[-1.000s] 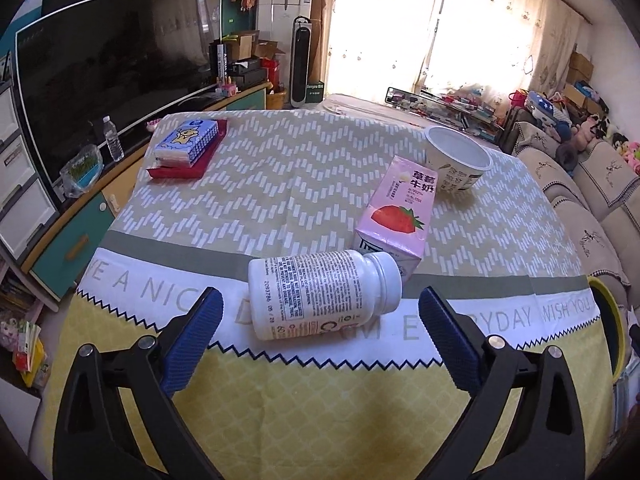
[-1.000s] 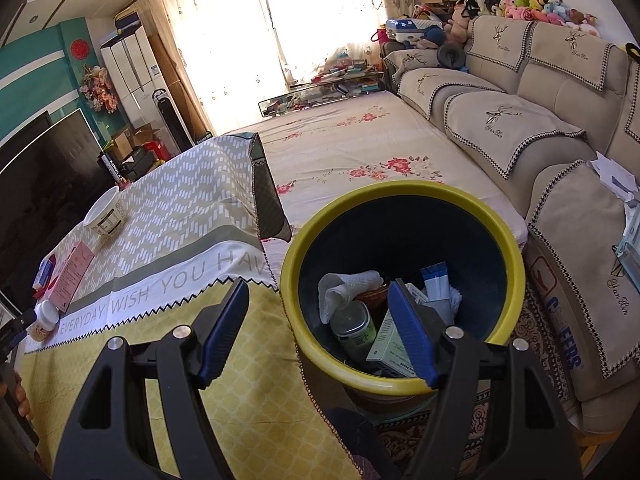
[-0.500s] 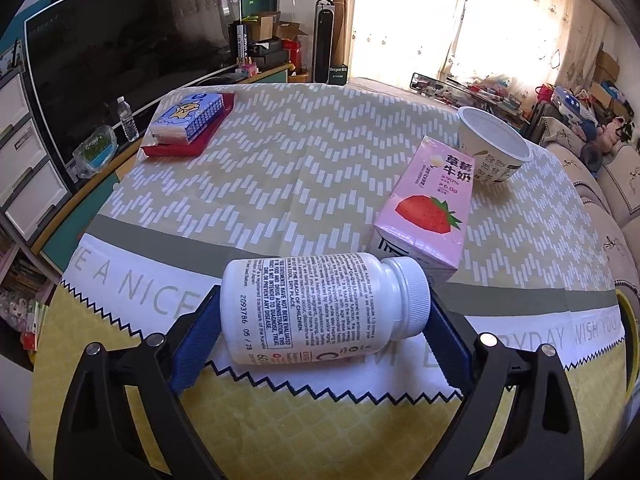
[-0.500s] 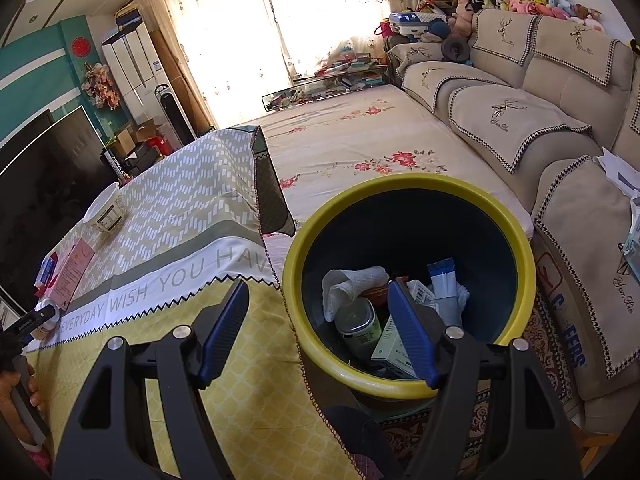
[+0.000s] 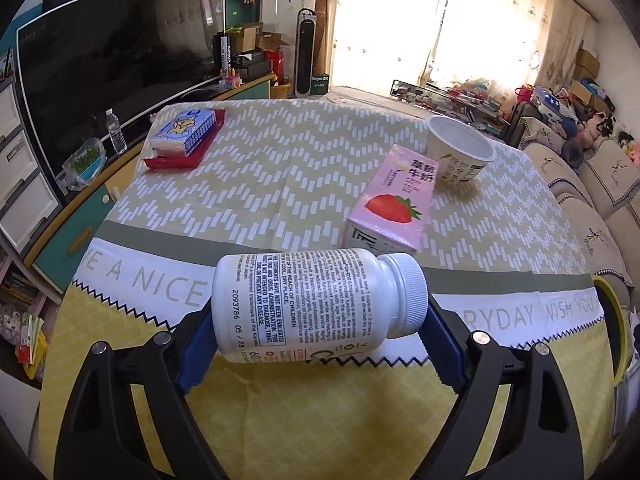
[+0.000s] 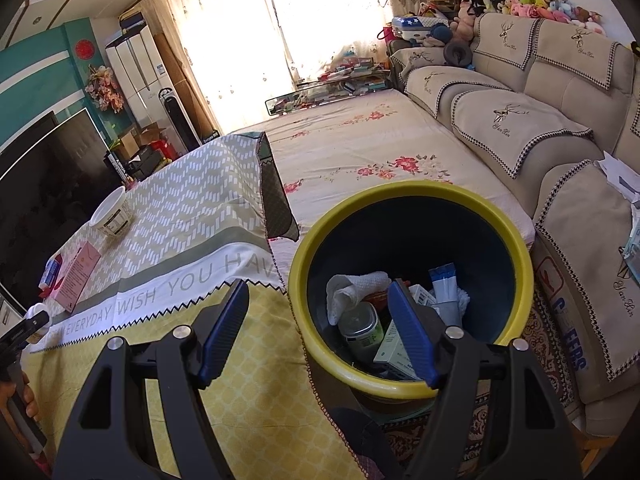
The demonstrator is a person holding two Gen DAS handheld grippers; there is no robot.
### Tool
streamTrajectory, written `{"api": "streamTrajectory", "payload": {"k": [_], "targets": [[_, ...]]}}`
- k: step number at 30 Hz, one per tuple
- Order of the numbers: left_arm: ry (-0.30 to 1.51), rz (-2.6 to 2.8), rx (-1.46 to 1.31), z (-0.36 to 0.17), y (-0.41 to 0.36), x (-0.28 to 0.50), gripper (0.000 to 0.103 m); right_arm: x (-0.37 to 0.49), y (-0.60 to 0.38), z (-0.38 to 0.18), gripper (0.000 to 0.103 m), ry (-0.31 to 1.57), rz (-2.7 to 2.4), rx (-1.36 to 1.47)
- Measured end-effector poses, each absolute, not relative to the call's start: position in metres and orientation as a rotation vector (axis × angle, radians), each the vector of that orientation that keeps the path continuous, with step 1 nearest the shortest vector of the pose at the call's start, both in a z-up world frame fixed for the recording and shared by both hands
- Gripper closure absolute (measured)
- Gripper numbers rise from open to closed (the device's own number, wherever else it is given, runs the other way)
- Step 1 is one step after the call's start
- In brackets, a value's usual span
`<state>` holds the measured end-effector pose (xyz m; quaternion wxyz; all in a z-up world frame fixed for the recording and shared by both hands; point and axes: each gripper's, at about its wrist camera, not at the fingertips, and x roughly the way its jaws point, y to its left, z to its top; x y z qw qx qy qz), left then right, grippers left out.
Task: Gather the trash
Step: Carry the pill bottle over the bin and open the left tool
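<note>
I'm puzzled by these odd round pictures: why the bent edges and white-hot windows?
Left wrist view: the fisheye lens bows the TV, the curtains are blown out, and the white bottle stays sharp. Right wrist view: the same glare, dark corners, and a shadowy yellow-rimmed bin.

One second ago the left claw is spread wide, its blue pads well apart on either side of the white plastic pill bottle lying on the cloth-covered worktop. Half a second ago the pads are just beside the bottle's two ends. Now the pads press against the base and the ribbed cap, and the bottle sits larger and lower in the left wrist view, covering more of the pink strawberry milk carton behind it. In the right wrist view, the round yellow-rimmed trash bin sits slightly lower and further right than a second ago.
</note>
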<state>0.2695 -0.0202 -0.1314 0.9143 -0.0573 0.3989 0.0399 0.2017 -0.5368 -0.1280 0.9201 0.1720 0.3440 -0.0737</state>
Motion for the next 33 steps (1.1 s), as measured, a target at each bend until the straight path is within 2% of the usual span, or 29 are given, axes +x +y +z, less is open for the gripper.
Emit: {"api": "streamTrajectory", "payload": {"k": [7, 16, 27, 33], "targets": [[0.759, -0.116, -0.061, -0.088, -0.08, 0.235, 0.016, 0.185, -0.549, -0.114, 0.035, 0.659, -0.196, 0.347], [0.721, -0.451, 0.042, -0.059, -0.215, 0.221, 0.016, 0.154, -0.593, -0.103, 0.035, 0.606, -0.305, 0.369], [0.8, -0.733, 0.16, -0.078, -0.392, 0.237, 0.016, 0.127, -0.644, -0.111, 0.035, 0.595, -0.372, 0.428], [0.851, -0.763, 0.197, -0.112, -0.449, 0.273, 0.016, 0.119, -0.663, -0.121, 0.035, 0.607, -0.405, 0.456]]}}
